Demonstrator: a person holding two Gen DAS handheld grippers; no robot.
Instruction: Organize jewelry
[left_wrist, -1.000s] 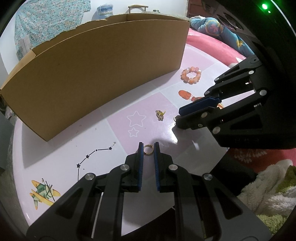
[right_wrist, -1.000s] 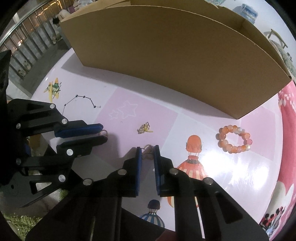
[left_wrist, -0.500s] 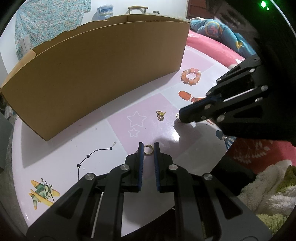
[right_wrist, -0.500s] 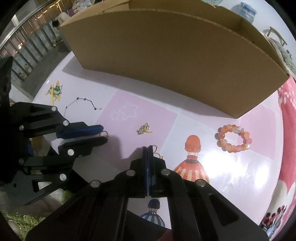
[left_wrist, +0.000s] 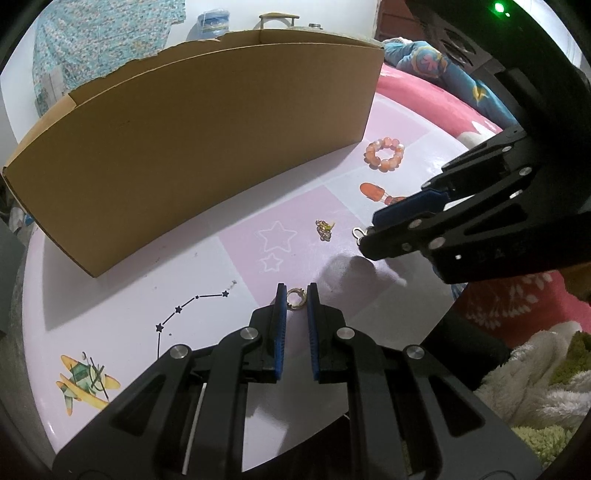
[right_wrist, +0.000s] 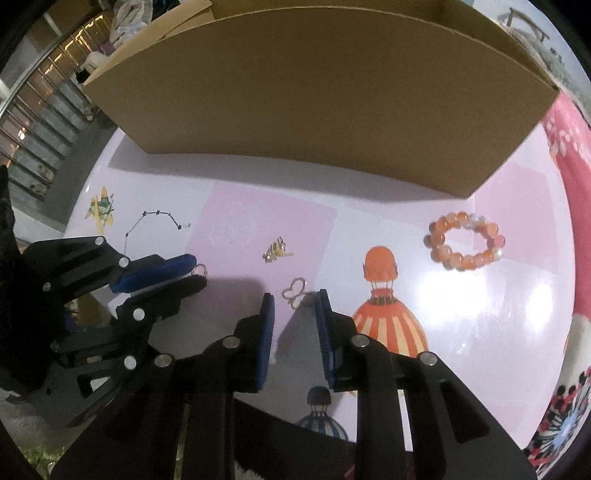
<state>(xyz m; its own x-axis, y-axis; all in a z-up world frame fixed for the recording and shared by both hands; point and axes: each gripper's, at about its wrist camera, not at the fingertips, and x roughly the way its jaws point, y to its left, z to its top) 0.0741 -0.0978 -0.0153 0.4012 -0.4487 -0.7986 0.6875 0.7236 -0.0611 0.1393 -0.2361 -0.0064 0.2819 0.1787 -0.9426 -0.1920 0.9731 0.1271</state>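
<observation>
The right claw (right_wrist: 295, 308) had just been opening: half a second before its jaws were pressed flat together, and now they stood apart with the heart-shaped ring (right_wrist: 294, 291) lying loose on the table (right_wrist: 369, 236) between their tips, neither pad pressing on it. That squeeze had failed to take the ring, I judge, so the grab would need another try. The left claw (left_wrist: 296, 297) had not changed; its jaws sat narrowly parted around the small round ring (left_wrist: 296, 296), which lay at their tips on the table, and whether the pads actually pinched it could not be told. The gold charm (right_wrist: 276, 250) and the orange bead bracelet (right_wrist: 463, 240) lay farther out, in front of the cardboard box (right_wrist: 314, 92), so most of the sorting remained undone.
</observation>
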